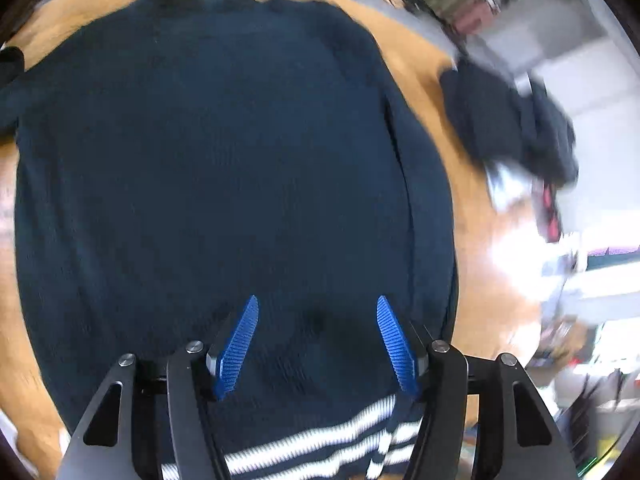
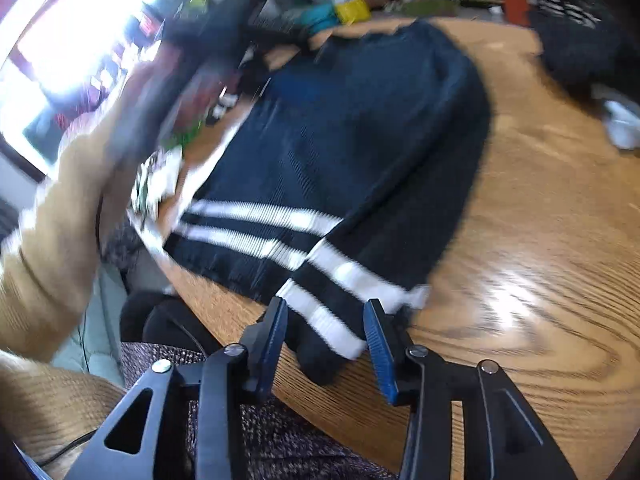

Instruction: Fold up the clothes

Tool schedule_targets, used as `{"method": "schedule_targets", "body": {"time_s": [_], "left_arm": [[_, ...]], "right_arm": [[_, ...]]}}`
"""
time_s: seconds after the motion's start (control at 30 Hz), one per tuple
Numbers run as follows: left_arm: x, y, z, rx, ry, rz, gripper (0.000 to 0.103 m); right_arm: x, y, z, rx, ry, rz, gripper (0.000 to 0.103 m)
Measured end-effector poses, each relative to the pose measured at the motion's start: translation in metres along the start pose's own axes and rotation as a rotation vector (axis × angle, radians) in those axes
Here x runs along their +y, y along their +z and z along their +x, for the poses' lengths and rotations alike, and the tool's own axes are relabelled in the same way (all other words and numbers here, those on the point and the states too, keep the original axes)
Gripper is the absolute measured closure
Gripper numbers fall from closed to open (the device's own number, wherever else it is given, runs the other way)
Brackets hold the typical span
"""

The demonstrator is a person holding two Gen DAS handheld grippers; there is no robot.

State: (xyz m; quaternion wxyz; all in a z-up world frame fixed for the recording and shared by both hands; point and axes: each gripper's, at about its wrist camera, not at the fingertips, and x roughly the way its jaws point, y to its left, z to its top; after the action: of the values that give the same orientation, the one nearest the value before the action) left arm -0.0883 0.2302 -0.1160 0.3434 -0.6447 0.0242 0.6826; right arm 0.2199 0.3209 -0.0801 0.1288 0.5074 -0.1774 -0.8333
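Note:
A dark navy knit sweater [image 1: 224, 152] with white stripes near its hem lies flat on a round wooden table [image 1: 476, 216]. My left gripper [image 1: 316, 320] hovers open over the sweater's lower middle, nothing between its blue pads. In the right wrist view the same sweater [image 2: 360, 128] stretches away, and its striped sleeve cuff [image 2: 340, 312] lies at the near table edge. My right gripper [image 2: 326, 332] is open with its fingers on either side of that cuff, not closed on it. The person's tan sleeve [image 2: 52, 248] fills the left of that view, with the left gripper blurred above it.
A pile of dark clothes [image 1: 512, 120] sits on the table right of the sweater, also seen as a dark heap [image 2: 580, 48] at far right. Bare wood [image 2: 540, 240] spreads to the right of the sweater. The room beyond the table's rim is cluttered.

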Motion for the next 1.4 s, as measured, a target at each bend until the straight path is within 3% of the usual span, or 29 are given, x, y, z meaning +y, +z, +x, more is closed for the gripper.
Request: {"method": "schedule_targets", "body": {"time_s": [0.1, 0.27, 0.4, 0.53, 0.67, 0.83, 0.97, 1.03, 1.1, 1.17, 1.4], "left_arm": [[-0.025, -0.04, 0.003, -0.027, -0.001, 0.049, 0.04], [-0.041, -0.096, 0.005, -0.039, 0.041, 0.085, 0.04], [-0.045, -0.125, 0.004, -0.057, 0.061, 0.116, 0.04], [-0.051, -0.139, 0.009, -0.082, 0.171, 0.116, 0.041], [-0.068, -0.146, 0.012, -0.149, 0.323, 0.124, 0.05], [-0.095, -0.153, 0.028, -0.168, 0.447, 0.219, 0.052], [-0.085, -0.153, 0.027, -0.197, 0.385, 0.141, 0.053], [-0.077, -0.153, 0.022, -0.223, 0.337, 0.086, 0.066], [-0.072, -0.156, 0.02, -0.241, 0.312, 0.076, 0.088], [-0.067, -0.158, 0.017, -0.255, 0.29, 0.05, 0.095], [-0.068, -0.164, 0.005, -0.319, 0.242, 0.009, 0.099]], "right_arm": [[-0.019, 0.009, -0.027, -0.06, -0.033, 0.044, 0.055], [-0.05, 0.053, -0.041, -0.141, -0.329, 0.003, 0.055], [-0.081, 0.096, -0.04, -0.176, -0.452, 0.036, 0.056], [-0.088, 0.125, -0.033, -0.202, -0.484, 0.035, 0.057], [-0.081, 0.138, -0.014, -0.212, -0.568, -0.001, 0.057], [-0.08, 0.157, 0.012, -0.201, -0.635, -0.045, 0.06], [-0.083, 0.18, 0.027, -0.206, -0.598, -0.049, 0.061], [-0.083, 0.192, 0.034, -0.218, -0.598, -0.055, 0.061], [-0.082, 0.206, 0.043, -0.225, -0.591, -0.057, 0.061], [-0.078, 0.224, 0.058, -0.221, -0.601, -0.061, 0.061], [-0.066, 0.285, 0.11, -0.208, -0.635, -0.075, 0.061]]}}
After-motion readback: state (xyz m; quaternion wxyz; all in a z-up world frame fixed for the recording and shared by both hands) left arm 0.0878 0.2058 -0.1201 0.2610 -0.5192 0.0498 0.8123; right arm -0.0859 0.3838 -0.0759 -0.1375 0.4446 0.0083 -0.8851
